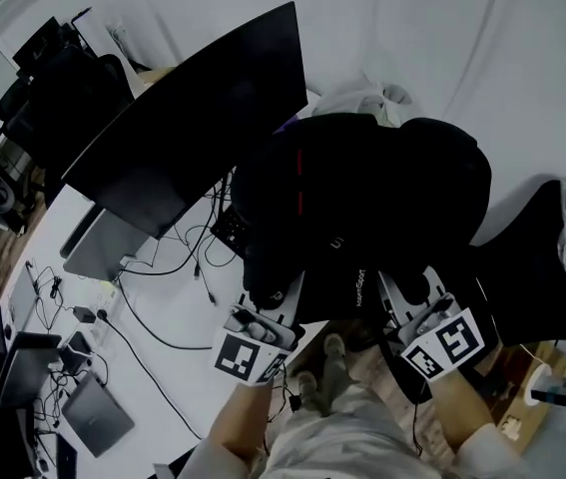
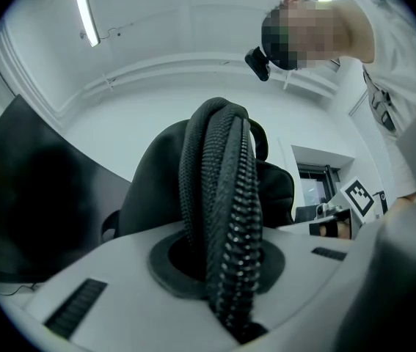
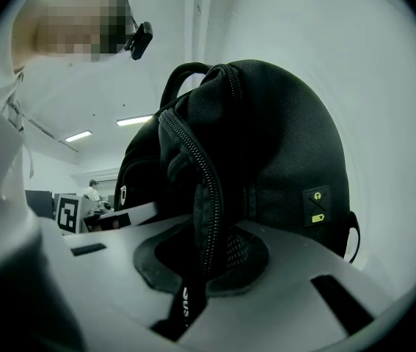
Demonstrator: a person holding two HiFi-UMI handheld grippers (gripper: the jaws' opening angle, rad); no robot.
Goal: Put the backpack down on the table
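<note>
- White table fills the lower left of the head view, strewn with thin black cables. A big dark monitor leans across the upper left.
- Black backpack hangs at the frame's centre, just right of the monitor, held up by both grippers. Whether its base touches the table cannot be told.
- Jaws of the left gripper are clamped on a doubled, zip-edged fold of the backpack. The right gripper pinches a zip seam and the mesh beneath it.
- Its shell is finely woven, matt nylon, domed at the top. The zip has chunky, ridged coil teeth, and a small square patch with a yellow mark sits on the side.
- Handling, as a judgement: soft and floppy, so it should sag between the two grips. It looks neither fragile nor slippery, since weave and zip ridges give the pads purchase. The dome holding its shape suggests moderate weight.
- The top loop looks the sturdiest place to hold, as pinched seams may creep out under load.
</note>
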